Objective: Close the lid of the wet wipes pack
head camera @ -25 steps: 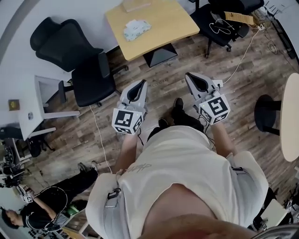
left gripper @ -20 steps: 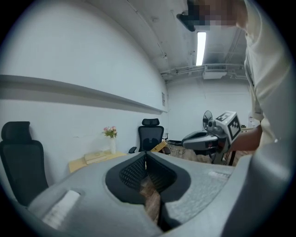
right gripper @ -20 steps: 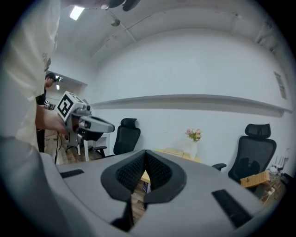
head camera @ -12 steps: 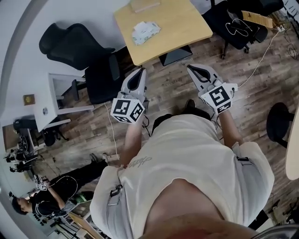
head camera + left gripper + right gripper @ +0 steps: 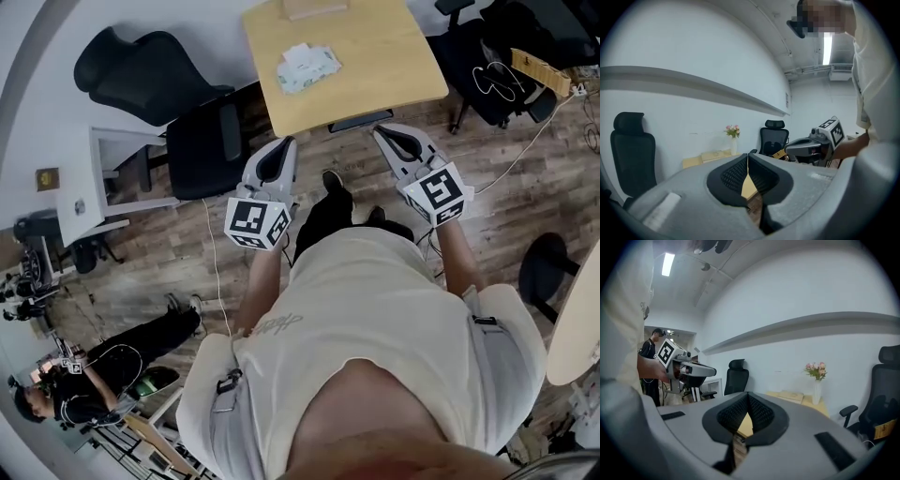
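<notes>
We've walked closer to table; wet wipes pack sits on table's left half, unreached. Left gripper & right gripper by table's near edge, jaws together, nothing held

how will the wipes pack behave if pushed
The pack looks like a soft, rumpled pouch, so it probably gives under pressure. It lies flat on the table, so rolling or tipping seems unlikely; on that smooth top it may slide.

Left tool and right tool seem closed.
</notes>
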`<state>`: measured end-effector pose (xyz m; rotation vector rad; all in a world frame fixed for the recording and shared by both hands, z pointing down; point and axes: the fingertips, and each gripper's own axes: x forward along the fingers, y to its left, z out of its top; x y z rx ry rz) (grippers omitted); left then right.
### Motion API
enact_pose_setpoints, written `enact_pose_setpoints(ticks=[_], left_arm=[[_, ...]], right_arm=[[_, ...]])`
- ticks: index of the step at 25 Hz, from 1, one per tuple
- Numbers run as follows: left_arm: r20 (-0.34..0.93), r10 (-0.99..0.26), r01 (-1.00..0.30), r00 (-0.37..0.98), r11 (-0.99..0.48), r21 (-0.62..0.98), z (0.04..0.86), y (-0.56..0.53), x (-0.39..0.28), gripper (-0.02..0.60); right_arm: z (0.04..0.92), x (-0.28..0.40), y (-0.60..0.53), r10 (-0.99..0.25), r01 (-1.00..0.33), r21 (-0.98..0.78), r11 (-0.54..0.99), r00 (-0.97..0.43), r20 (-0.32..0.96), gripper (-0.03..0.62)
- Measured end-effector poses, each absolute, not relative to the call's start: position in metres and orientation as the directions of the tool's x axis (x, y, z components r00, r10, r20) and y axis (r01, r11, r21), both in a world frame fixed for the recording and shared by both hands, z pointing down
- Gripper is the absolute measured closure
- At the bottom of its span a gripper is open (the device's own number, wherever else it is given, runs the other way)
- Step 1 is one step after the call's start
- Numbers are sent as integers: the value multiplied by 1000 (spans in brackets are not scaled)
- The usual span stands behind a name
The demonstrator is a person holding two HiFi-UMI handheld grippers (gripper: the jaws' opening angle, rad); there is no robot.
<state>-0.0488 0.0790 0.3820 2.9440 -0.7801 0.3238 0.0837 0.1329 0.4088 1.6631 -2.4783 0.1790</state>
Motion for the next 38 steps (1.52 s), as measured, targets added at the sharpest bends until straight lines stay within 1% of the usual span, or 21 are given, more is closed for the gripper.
enact_pose_setpoints(ticks=[3,5,10,16,21,25,29,34,36,38], left_arm=[[247,-453,-449,856,-890,-77,388,46,-36,565],[257,-416,-401,873,-910,-108,390,25,-23,565],[210,-339,-324,917,-941,-103,378,-34,-2,565],[186,-282,-274,941,-959,-66,384,-92,2,565],[189,-313,-316,931,-949,-15,394,-136,-8,565],[211,-345,-358,915,-933,26,408,-164,-14,565],[233,-391,-412,890,-910,47,418,-182,-13,565],[269,-462,-485,845,-874,20,419,-199,2,565],[287,-466,-498,837,-866,43,424,-207,15,565],[294,-456,-503,840,-858,103,431,-213,31,565]], right_arm=[[409,87,102,-917,-936,-12,351,-346,201,592],[408,91,84,-927,-948,-20,317,-315,206,592],[390,95,29,-943,-963,-6,270,-266,198,592],[379,100,-20,-960,-974,-100,202,-217,177,592],[378,104,-55,-956,-970,-153,187,-216,197,592],[382,106,-85,-945,-966,-153,207,-238,223,592],[385,111,-112,-930,-953,-143,268,-294,220,592],[407,128,-144,-897,-929,-107,354,-370,243,592],[424,136,-161,-878,-918,-60,391,-392,276,592],[436,144,-172,-856,-899,-32,436,-425,293,592]])
